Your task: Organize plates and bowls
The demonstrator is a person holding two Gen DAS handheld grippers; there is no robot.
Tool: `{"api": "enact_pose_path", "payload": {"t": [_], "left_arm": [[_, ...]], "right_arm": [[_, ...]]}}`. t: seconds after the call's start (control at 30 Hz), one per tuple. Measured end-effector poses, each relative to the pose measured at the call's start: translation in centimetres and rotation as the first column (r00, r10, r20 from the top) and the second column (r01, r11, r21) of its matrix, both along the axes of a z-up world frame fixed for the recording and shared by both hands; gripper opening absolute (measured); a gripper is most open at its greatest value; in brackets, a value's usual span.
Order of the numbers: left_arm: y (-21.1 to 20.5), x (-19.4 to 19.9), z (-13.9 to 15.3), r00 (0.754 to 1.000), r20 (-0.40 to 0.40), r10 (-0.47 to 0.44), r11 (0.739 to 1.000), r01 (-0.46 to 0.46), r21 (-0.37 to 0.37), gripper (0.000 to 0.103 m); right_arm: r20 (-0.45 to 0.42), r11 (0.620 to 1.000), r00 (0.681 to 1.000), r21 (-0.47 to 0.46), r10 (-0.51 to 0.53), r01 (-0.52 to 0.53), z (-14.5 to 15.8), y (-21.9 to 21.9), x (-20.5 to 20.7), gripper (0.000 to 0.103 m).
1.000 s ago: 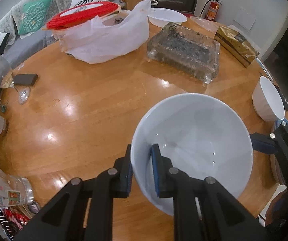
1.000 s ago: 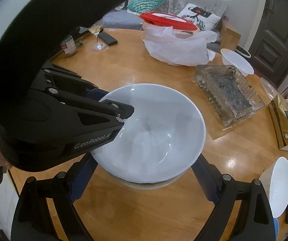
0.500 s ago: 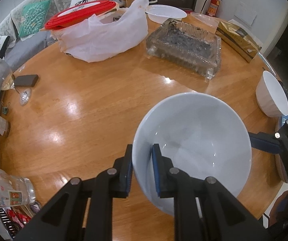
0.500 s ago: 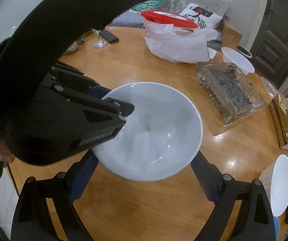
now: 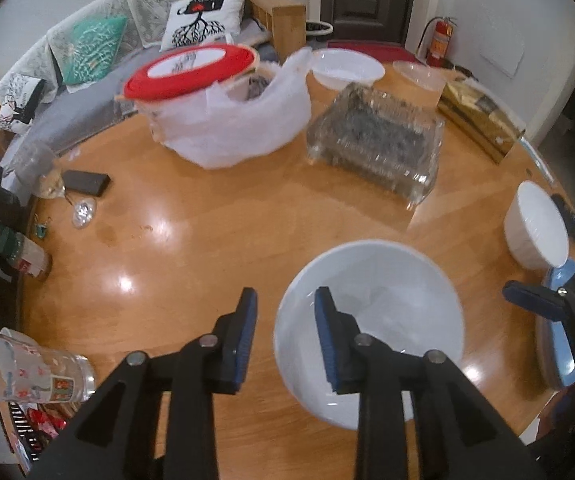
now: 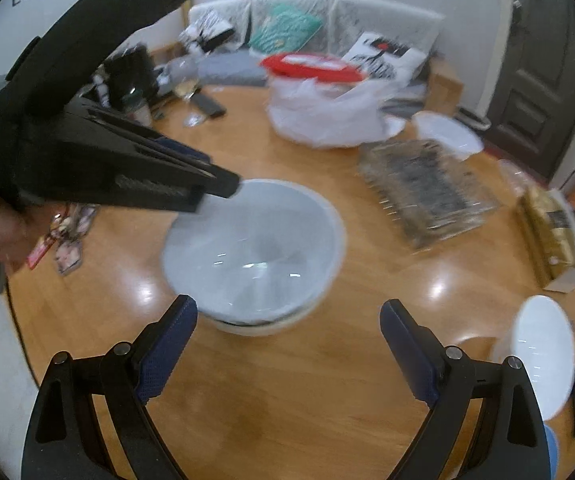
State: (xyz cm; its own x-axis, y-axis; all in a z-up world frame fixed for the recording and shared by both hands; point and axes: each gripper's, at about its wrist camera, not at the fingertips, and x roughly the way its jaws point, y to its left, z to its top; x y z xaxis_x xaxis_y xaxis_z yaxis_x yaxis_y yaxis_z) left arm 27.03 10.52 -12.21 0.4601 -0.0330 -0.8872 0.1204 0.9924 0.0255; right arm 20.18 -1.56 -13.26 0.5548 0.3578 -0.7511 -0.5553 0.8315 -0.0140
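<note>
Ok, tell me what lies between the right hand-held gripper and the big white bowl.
Nothing: in the right wrist view only bare wooden table separates the open right hand-held gripper from the big white bowl.

White bowl point(image 5: 387, 280) upright on table, possibly stacked

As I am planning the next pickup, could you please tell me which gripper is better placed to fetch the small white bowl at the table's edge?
Probably the right gripper: it is open and empty, with the small white bowl beside it; the left gripper is opening around the large white bowl's rim.
</note>
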Motion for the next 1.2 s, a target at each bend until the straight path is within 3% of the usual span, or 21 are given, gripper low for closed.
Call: {"api": "enact_pose_path", "payload": {"t": [0.17,0.47,0.83,1.2], "left_arm": [[-2.5,0.0,2.2,0.999,0.038,-0.007,0.999,0.009,-0.036,0.027],[-10.8,1.1,3.9,0.993,0.071,-0.097,0.991,0.103,-0.091,0.027],[-20.2,3.8,0.4,0.978,0.002,-0.208,0.971,0.206,-0.125,0.027],[-25.0,5.9,-4.4,0.963,-0.066,-0.261,0.961,0.252,-0.112,0.025]], "right_arm": [[0.065,0.999,0.997,0.026,-0.033,0.032,1.7,-4.3,-0.9,0.099],[0.044,0.985,0.984,0.002,-0.174,0.174,3.0,-12.7,-0.7,0.098],[-0.068,0.954,0.953,-0.068,-0.296,0.292,0.1,-20.6,1.7,0.097],[-0.171,0.958,0.943,-0.090,-0.284,0.272,-3.3,-21.8,4.3,0.097]]}}
